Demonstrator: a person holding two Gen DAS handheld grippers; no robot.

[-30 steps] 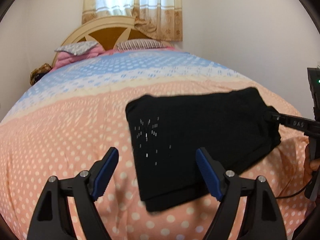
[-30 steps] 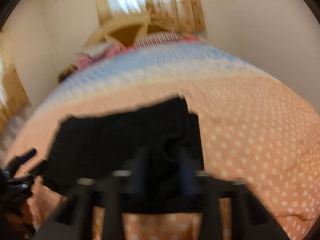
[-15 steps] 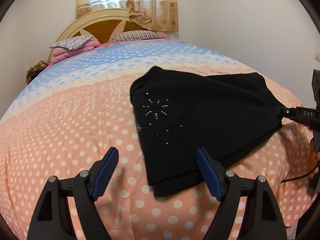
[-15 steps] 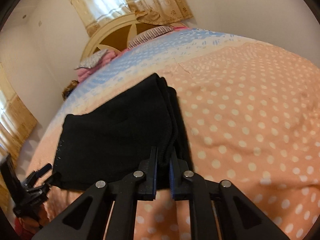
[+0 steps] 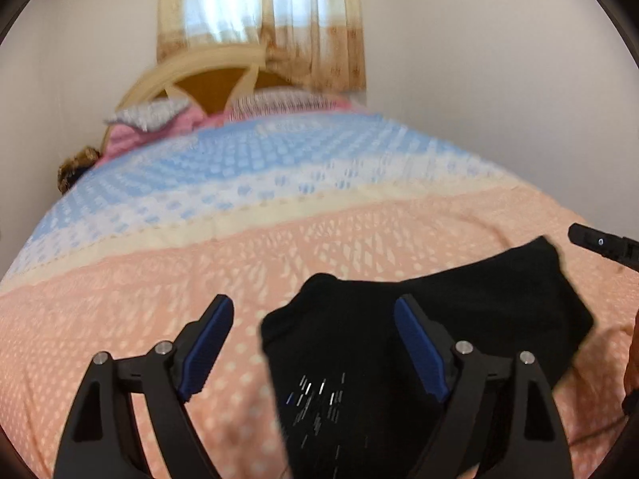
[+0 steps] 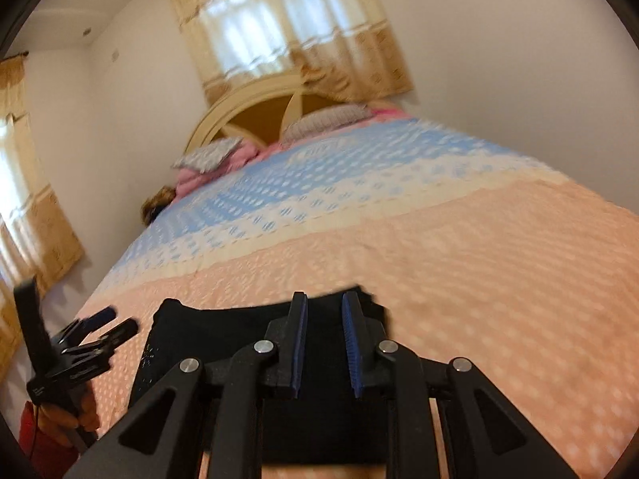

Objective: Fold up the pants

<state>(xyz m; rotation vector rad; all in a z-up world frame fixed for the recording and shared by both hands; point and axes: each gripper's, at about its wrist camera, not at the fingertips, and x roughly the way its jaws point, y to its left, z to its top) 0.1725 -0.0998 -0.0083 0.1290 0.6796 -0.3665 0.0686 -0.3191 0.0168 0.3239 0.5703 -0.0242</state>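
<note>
The black pants (image 5: 459, 319), folded into a compact bundle with small sparkly studs, lie on the peach polka-dot bedspread (image 5: 139, 287). My left gripper (image 5: 315, 343) is open and empty, held above the bundle's left part. My right gripper (image 6: 325, 343) is open by a narrow gap, above the bundle's right end (image 6: 223, 331), holding nothing. The right gripper's tip shows at the right edge of the left wrist view (image 5: 599, 243). The left gripper shows at the left of the right wrist view (image 6: 92, 339). Both views are blurred by motion.
The bed runs back to a cream and brown headboard (image 5: 207, 80) with pillows (image 5: 147, 113) and a curtained window (image 5: 259, 12) behind. White walls stand on both sides. Floor shows left of the bed in the right wrist view (image 6: 68, 291).
My right gripper has let go of the pants' edge and its fingers have parted. The pants dropped back flat on the bed. Both grippers have lifted and tilted up.
</note>
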